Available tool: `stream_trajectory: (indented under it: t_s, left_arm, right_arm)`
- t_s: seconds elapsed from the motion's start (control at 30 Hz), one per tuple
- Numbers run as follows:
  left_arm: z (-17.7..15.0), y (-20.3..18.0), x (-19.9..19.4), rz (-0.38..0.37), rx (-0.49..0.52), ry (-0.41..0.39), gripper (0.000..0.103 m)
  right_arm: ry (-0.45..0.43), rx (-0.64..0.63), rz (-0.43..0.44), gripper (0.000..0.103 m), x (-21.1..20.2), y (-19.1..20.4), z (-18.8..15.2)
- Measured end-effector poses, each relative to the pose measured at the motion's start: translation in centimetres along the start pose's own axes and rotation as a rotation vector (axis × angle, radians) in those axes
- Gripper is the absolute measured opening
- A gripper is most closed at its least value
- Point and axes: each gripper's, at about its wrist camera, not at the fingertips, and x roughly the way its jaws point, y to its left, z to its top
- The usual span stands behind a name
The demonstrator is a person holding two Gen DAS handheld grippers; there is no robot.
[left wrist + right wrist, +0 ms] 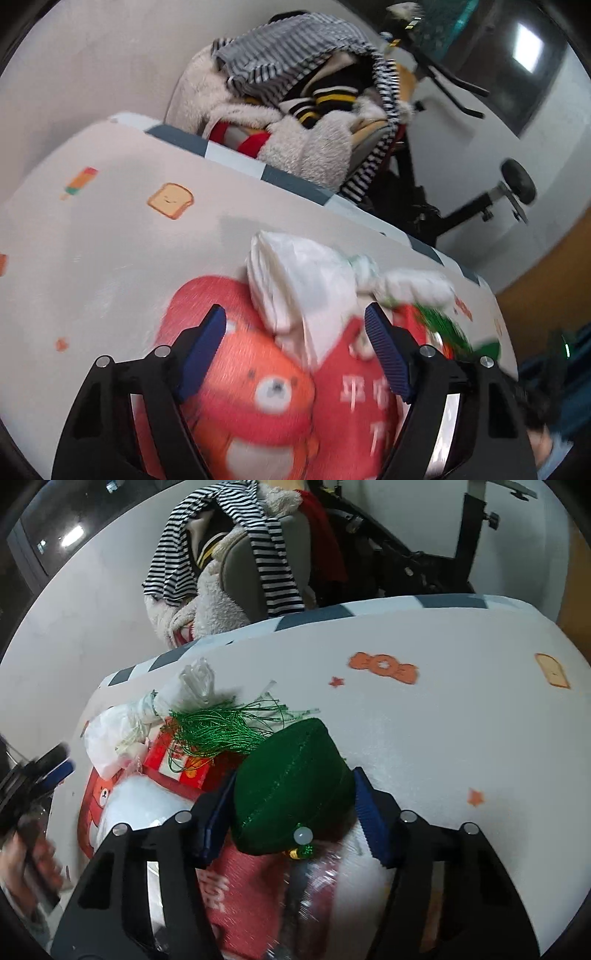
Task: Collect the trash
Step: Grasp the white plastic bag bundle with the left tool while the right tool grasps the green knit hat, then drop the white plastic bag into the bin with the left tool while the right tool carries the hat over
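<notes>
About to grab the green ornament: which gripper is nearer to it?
Right. The right gripper straddles the green ornament, one finger on either side. The left gripper sits off to the side of the pile, over the white plastic bag.

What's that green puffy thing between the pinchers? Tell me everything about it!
The green puffy thing looks like soft, glittery fabric stitched in padded segments. A white bead and small gold-green knot hang at its near end. It lies on the trash pile, between the right gripper pads; the left pad touches it.
</notes>
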Motion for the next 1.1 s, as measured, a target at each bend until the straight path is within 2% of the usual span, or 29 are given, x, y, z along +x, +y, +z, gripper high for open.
stream_trajectory:
  t_s: [0.13,0.17,0.2,0.27,0.4,0.5,0.7,0.8,0.93,1.1]
  left_arm:
    - [1.4,-0.3,3.5,-0.022,-0.06,0.079,0.075]
    - [1.5,-0.3,4.1,-0.002,-0.073,0.106,0.06]
    - [1.5,-0.4,4.5,0.018,-0.077,0.127,0.032]
    - [1.3,-0.3,4.3,0.018,-0.083,0.128,0.025]
    - [1.0,-1.2,1.8,0.04,-0.022,0.088,0.015]
    - [1.6,-1.8,-0.8,0.042,0.004,0.043,0.012]
    - [3.7,-4.4,-8.2,0.023,0.056,-0.094,0.011]
    - [4.0,-5.8,-12.1,0.038,0.083,-0.147,0.011]
    - [2.8,-7.3,-17.1,0.027,0.125,-0.193,0.011]
    - [-0.2,-7.9,-21.7,0.01,0.158,-0.189,0.011]
  right_arm:
    - [-0.007,0.027,-0.023,0.062,-1.2,-1.5,-0.3]
    - [-0.01,0.033,-0.026,0.062,-1.5,-1.7,-0.4]
    - [-0.012,0.037,-0.027,0.062,-1.8,-1.9,-0.5]
    - [-0.023,0.035,-0.029,0.062,-2.7,-2.2,-0.6]
    - [-0.048,0.002,-0.045,0.062,-4.4,-2.0,-0.5]
    - [-0.088,-0.018,-0.057,0.062,-6.4,-1.6,-0.3]
    - [-0.158,-0.031,-0.054,0.061,-10.6,-0.3,0.2]
    - [-0.205,-0.043,-0.042,0.061,-13.5,0.6,0.2]
    - [-0.254,-0.071,-0.018,0.061,-17.2,2.1,-0.4]
    - [-0.294,-0.143,0.012,0.061,-21.1,4.2,-1.8]
